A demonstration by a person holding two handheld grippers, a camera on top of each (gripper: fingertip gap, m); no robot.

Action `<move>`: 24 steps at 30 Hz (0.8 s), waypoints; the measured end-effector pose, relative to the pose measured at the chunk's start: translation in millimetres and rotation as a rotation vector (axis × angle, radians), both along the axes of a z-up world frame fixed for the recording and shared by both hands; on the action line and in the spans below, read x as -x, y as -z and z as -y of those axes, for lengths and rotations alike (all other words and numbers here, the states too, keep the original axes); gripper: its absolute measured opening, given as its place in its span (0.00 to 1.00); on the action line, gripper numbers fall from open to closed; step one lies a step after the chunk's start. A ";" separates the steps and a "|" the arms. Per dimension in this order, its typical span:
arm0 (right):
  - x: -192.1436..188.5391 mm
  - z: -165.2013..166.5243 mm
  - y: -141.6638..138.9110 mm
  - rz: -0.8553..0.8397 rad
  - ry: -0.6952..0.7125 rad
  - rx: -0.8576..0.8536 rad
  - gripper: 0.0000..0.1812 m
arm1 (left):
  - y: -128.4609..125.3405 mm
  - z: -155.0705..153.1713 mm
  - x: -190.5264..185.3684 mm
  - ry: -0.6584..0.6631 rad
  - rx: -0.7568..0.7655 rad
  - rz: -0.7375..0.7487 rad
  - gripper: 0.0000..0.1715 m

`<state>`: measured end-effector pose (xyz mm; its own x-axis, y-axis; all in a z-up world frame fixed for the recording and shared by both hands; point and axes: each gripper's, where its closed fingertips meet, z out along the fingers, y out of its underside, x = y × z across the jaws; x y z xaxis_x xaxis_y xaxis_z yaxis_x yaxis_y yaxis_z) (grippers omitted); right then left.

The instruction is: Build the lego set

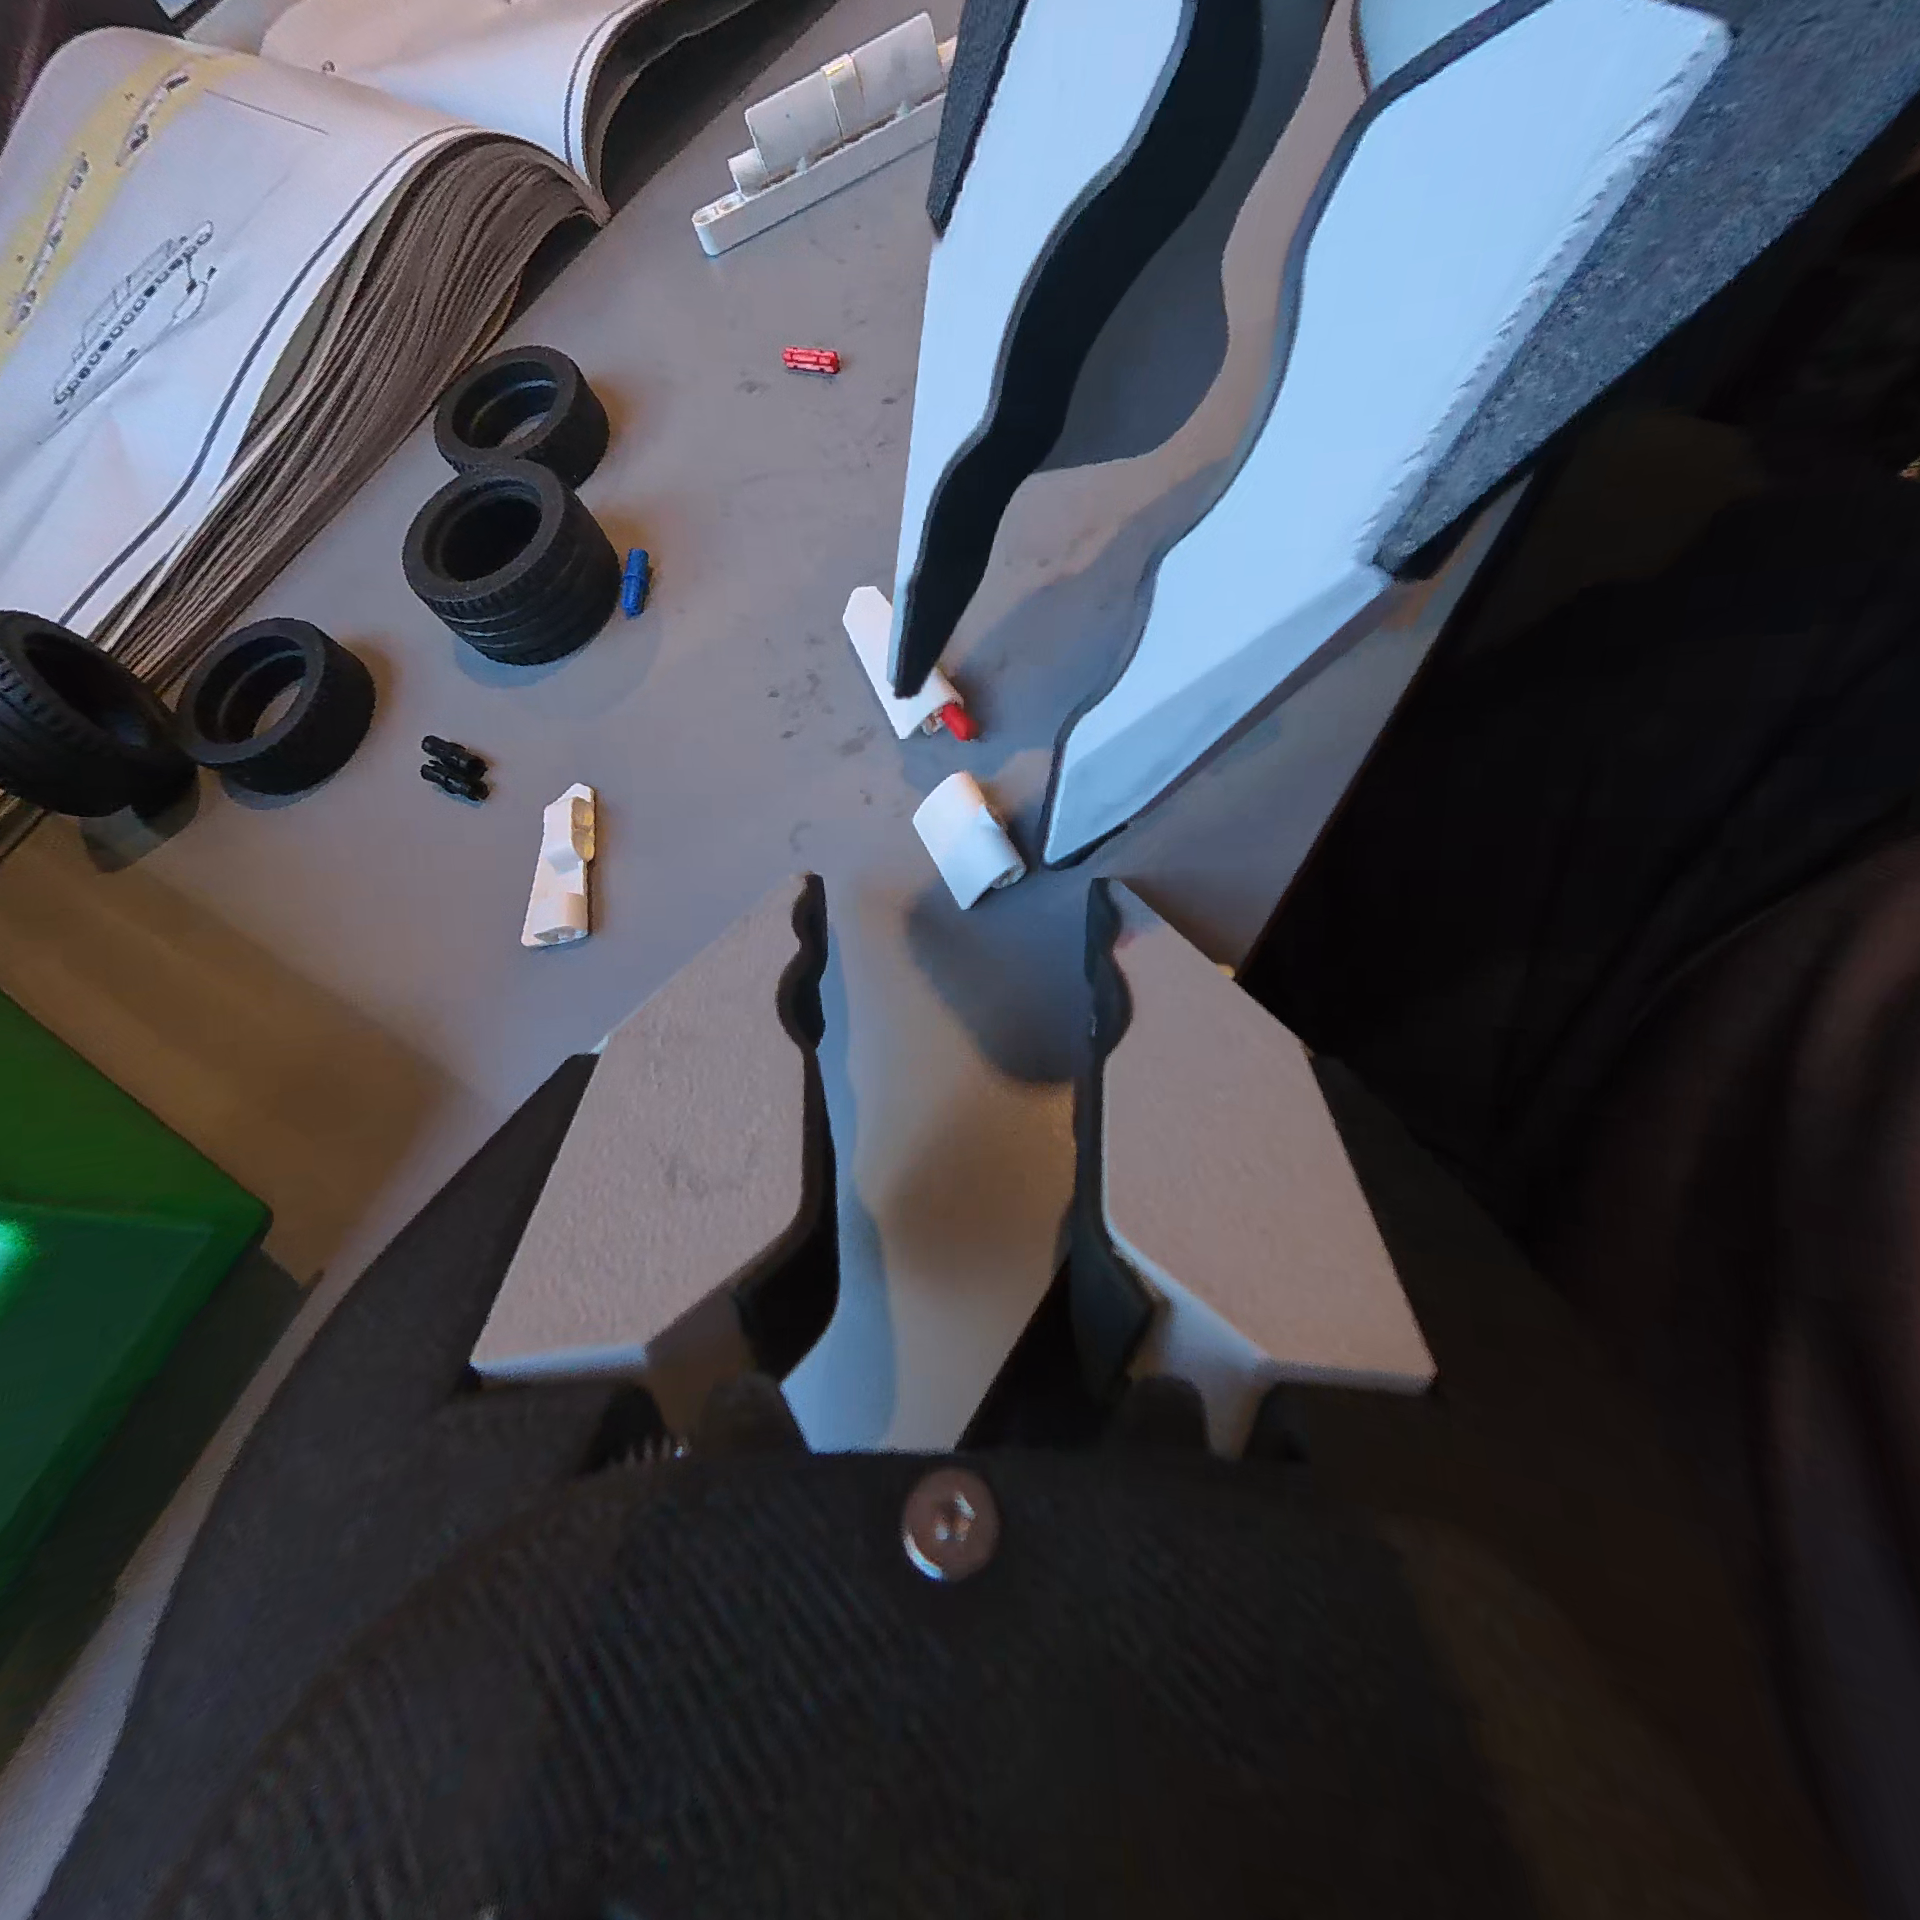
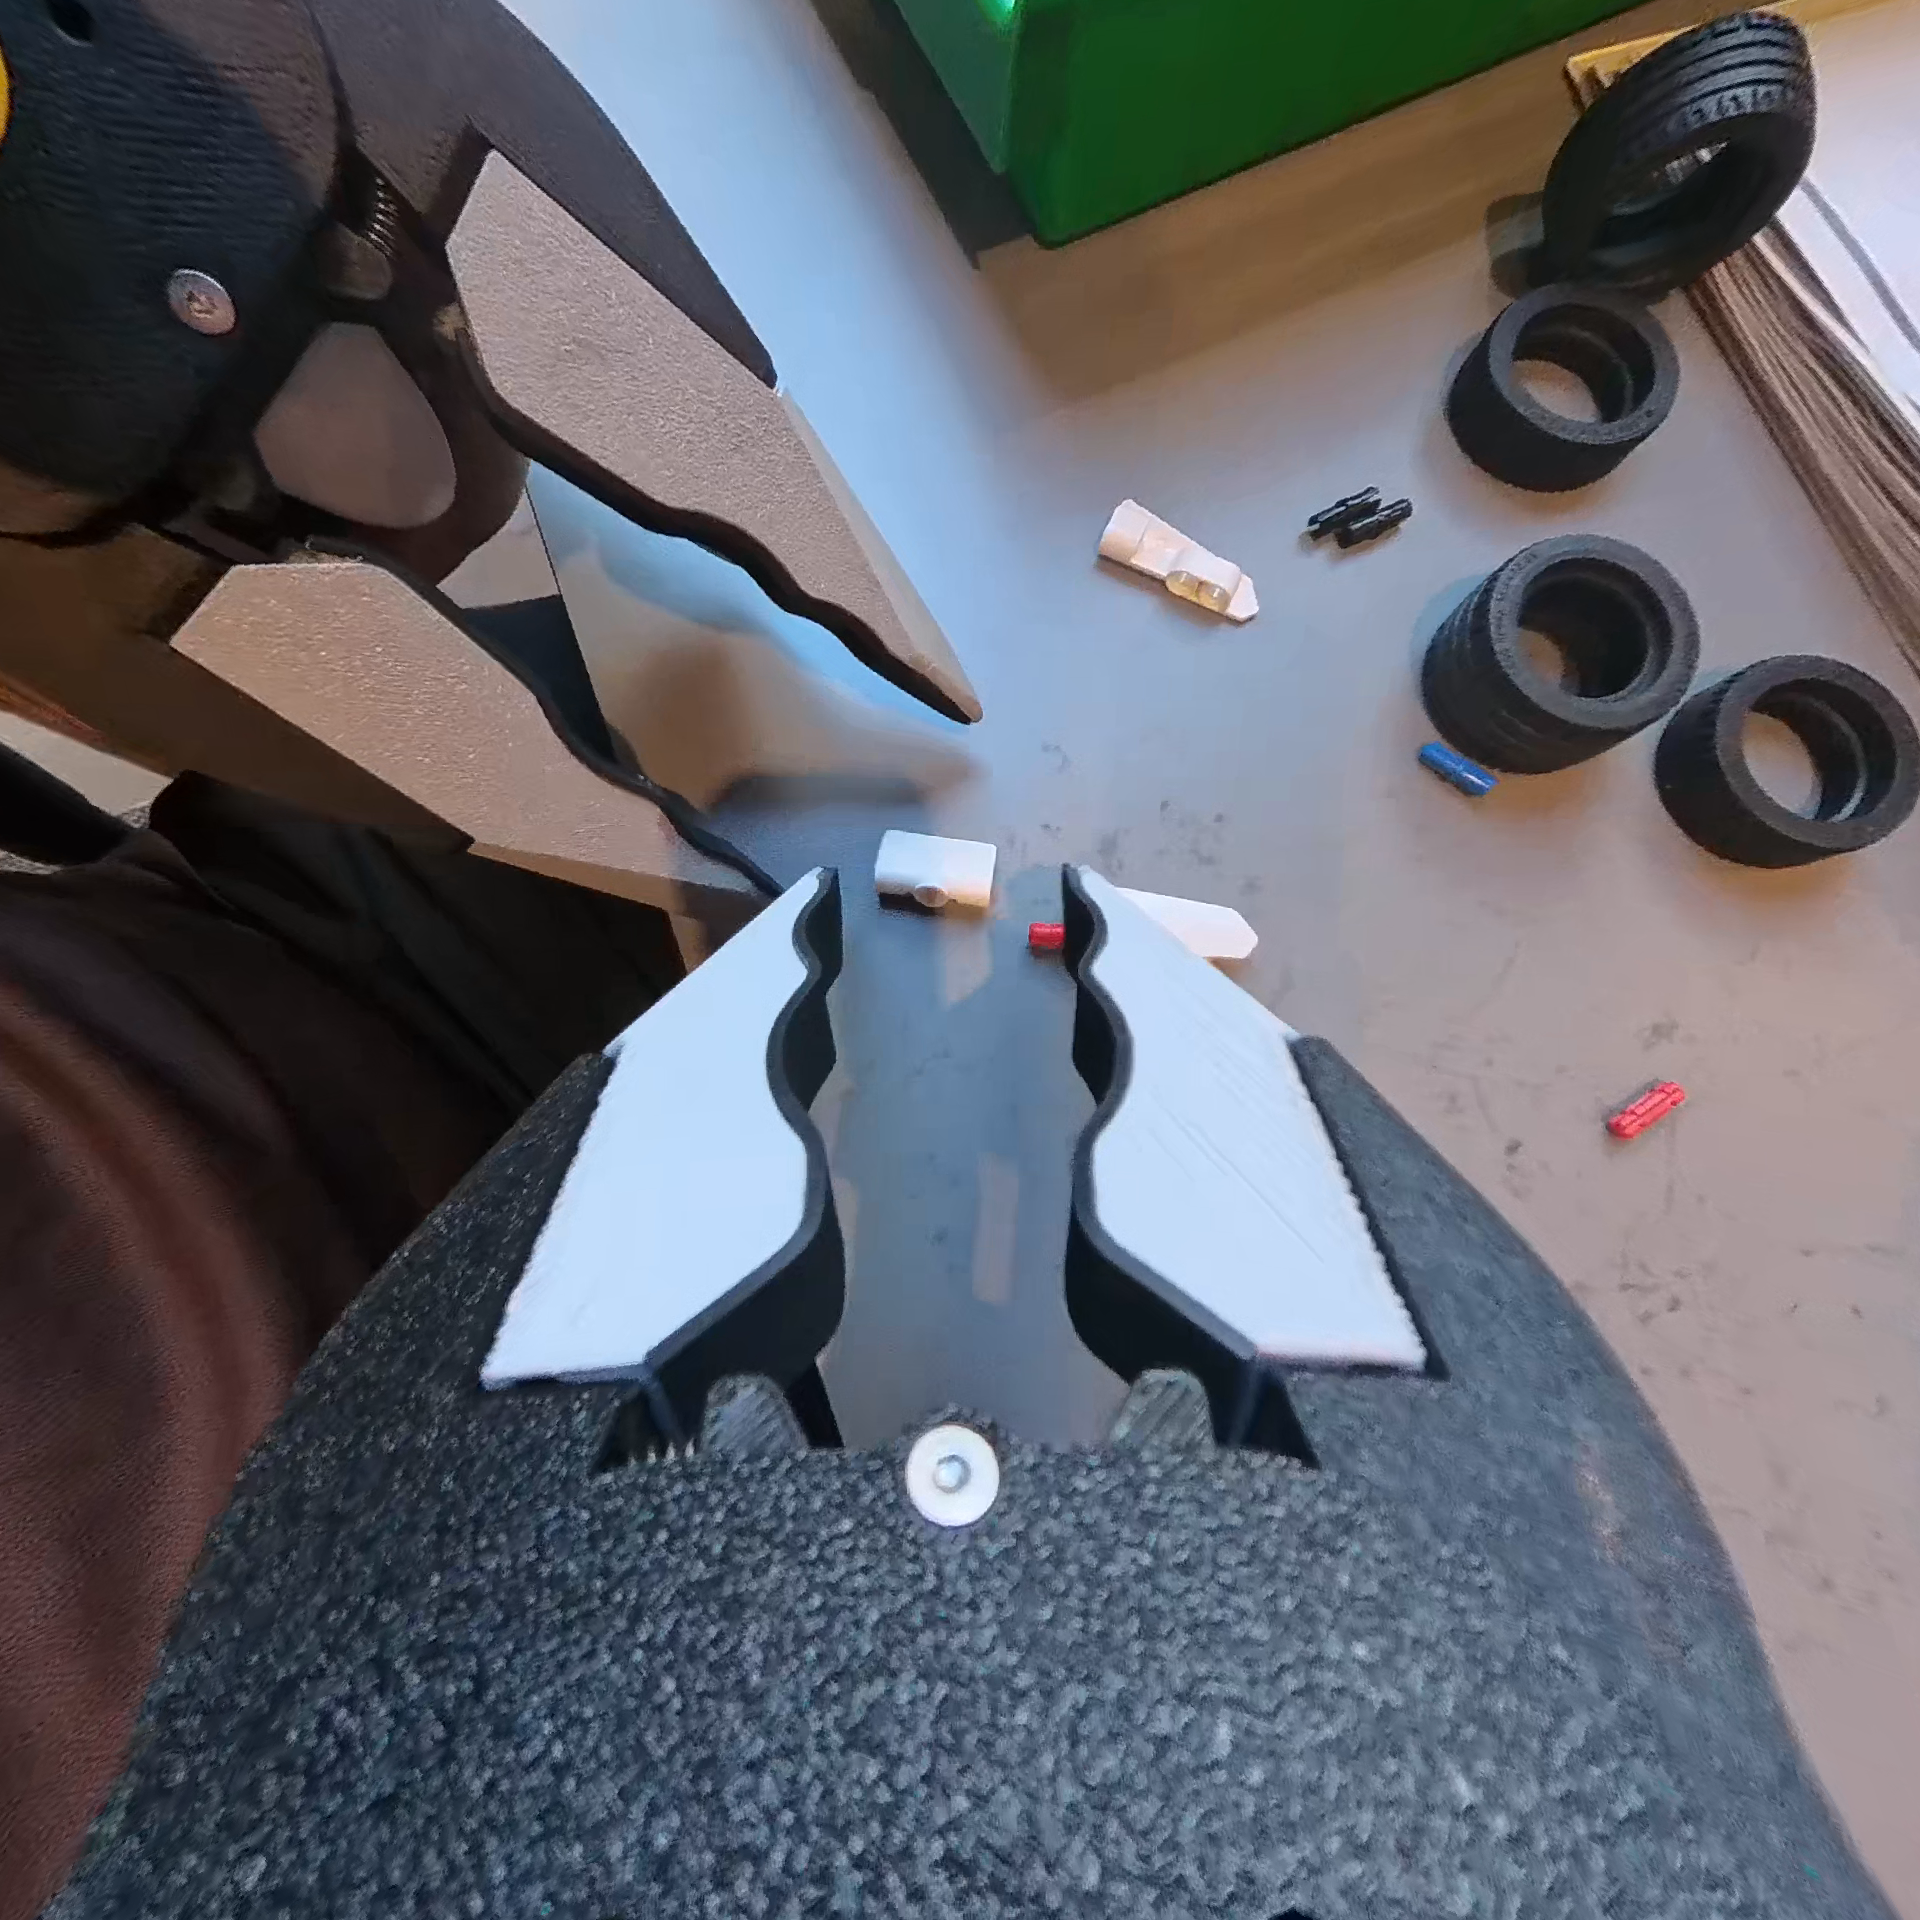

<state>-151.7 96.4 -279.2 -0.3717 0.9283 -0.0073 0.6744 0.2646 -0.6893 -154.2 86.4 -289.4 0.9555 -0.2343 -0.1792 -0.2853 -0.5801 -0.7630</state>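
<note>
White piece (image 2: 935, 864) ahead of parted jaws

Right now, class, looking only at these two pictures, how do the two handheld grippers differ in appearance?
The left gripper has matte grey wedge-shaped fingers with wavy black inner pads, on a ribbed black printed body with a silver screw. The right gripper has pale blue-white fingers of the same wavy shape, on a speckled, grainy dark grey body, also with a silver screw. No cables show.

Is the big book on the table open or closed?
Open. The instruction book lies spread on the table, with a drawn page facing up and thick stacks of pages fanning on both sides.
</note>
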 end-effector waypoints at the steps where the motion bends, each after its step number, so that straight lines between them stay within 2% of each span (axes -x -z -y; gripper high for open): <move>1: -0.2 -1.0 0.4 -0.002 0.003 -0.001 0.24 | 0.1 0.0 0.0 0.001 -0.001 0.003 0.28; 6: 0.6 -4.0 -0.5 -0.013 0.019 0.004 0.26 | 0.4 1.6 0.4 -0.007 0.002 0.013 0.27; 14: -0.8 -11.4 -13.0 -0.087 0.016 0.029 0.25 | 1.8 1.1 -2.0 -0.013 0.013 0.053 0.23; 15: -1.1 -17.2 -17.1 -0.105 0.021 0.029 0.22 | 1.9 1.4 -1.4 -0.016 0.015 0.059 0.23; 20: -2.6 -76.5 -16.7 -0.110 0.137 -0.123 0.22 | 2.1 2.0 -0.4 -0.018 0.018 0.063 0.20; 24: 1.6 -86.0 -16.3 -0.135 0.171 -0.270 0.19 | 2.2 -0.4 -0.9 -0.026 0.025 0.061 0.20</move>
<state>-153.3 182.4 -262.9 -0.1917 0.9390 0.2855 0.6319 0.3407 -0.6961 -153.3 86.8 -291.6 0.9704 -0.2129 -0.1143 -0.2229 -0.6061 -0.7635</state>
